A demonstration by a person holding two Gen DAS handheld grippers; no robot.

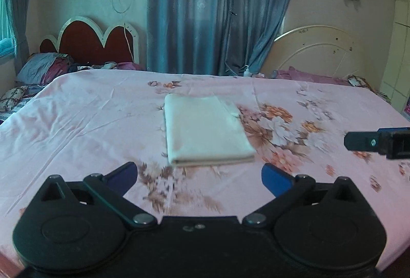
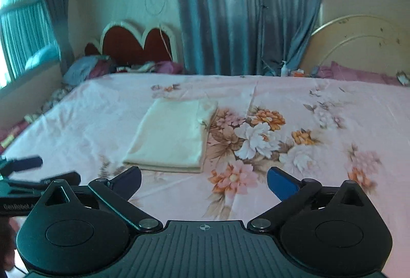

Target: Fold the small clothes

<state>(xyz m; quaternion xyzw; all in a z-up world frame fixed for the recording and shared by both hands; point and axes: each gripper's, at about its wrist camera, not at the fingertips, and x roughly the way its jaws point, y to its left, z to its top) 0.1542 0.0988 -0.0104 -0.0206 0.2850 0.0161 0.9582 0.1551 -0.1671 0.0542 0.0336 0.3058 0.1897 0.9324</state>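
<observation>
both grippers wide and empty, folded cloth on the bed

while the pink bedsheet printed with orange and white flowers fills most of both views, grey-blue curtains hang behind it, a dark red scalloped headboard with a white rim stands to their left and a cream round-topped headboard to their right. a heap of crumpled bedding and pillows lies below the red headboard.

near the middle of the sheet rests the cream-white cloth folded into a flat rectangle, its layered edge facing the cameras and a looser corner at its far right side. it lies alone on the sheet, touched by nothing.

the left gripper sits just short of the cloth's near edge, its blue-padded fingers spread as wide as they go, with only bedsheet between them. the right gripper is likewise released and fully spread, grasping nothing, with the cloth ahead and to its left. in the right wrist view the left gripper's dark fingers show at the left edge, apart from the cloth; in the left wrist view one finger of the right gripper pokes in from the right edge.
</observation>
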